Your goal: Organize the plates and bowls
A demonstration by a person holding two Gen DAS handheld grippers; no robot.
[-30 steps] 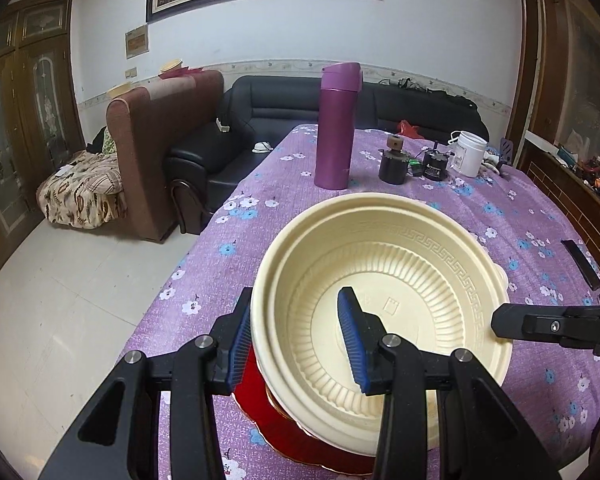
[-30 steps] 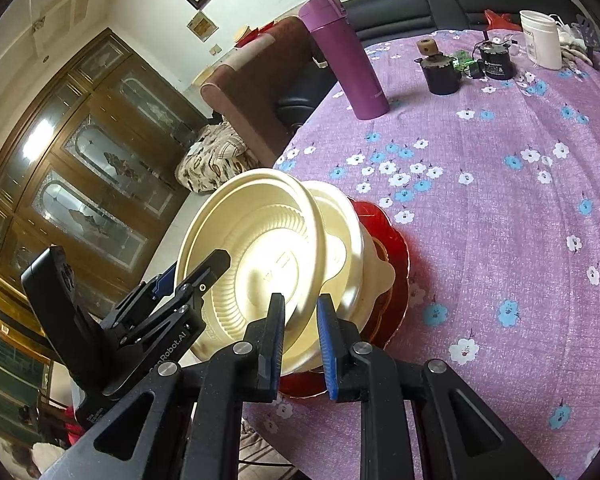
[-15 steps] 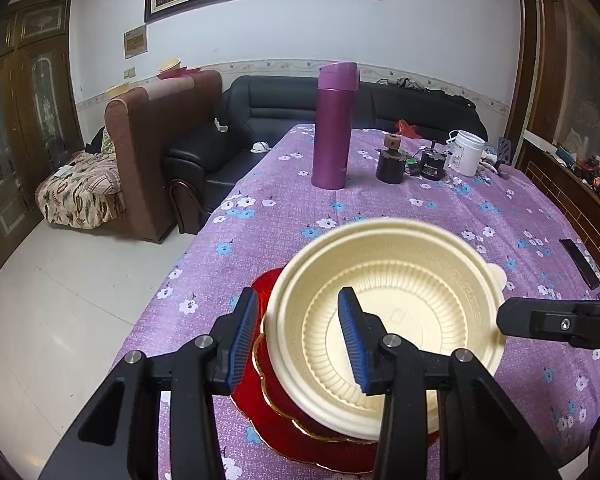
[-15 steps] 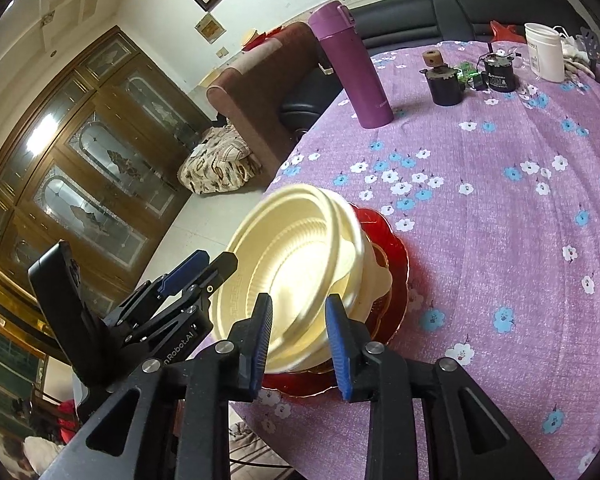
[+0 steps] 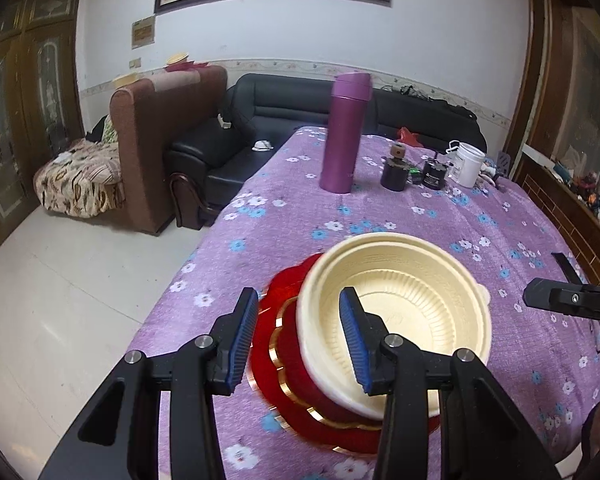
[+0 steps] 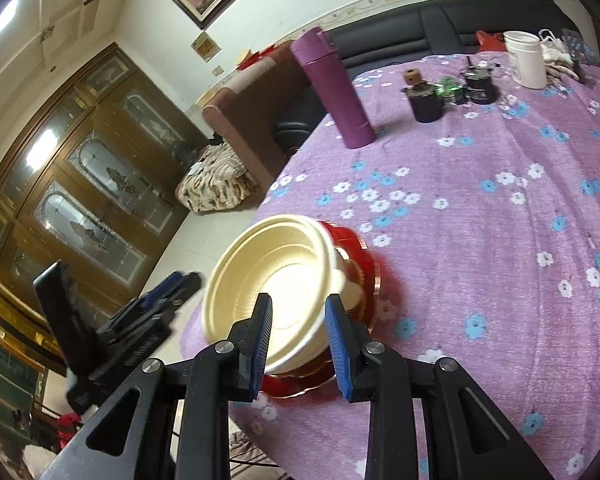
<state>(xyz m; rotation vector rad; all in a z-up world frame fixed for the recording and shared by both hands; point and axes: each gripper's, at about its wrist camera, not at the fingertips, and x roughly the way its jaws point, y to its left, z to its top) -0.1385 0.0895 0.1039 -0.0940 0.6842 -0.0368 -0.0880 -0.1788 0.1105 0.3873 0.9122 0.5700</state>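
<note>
I am holding both grippers, left gripper [image 5: 300,334] and right gripper [image 6: 298,336], part-open and empty, straddling opposite rims of the cream ribbed plastic bowl [image 5: 396,320] stacked near the table's left edge.

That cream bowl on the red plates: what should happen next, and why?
Probably draw both grippers back. The cream bowl already sits nested on the red plates, and the left gripper and right gripper have open jaws, gripping nothing.

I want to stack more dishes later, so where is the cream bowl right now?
The cream bowl sits nested on the red plates near the table's near-left edge, between both grippers' views.
</note>
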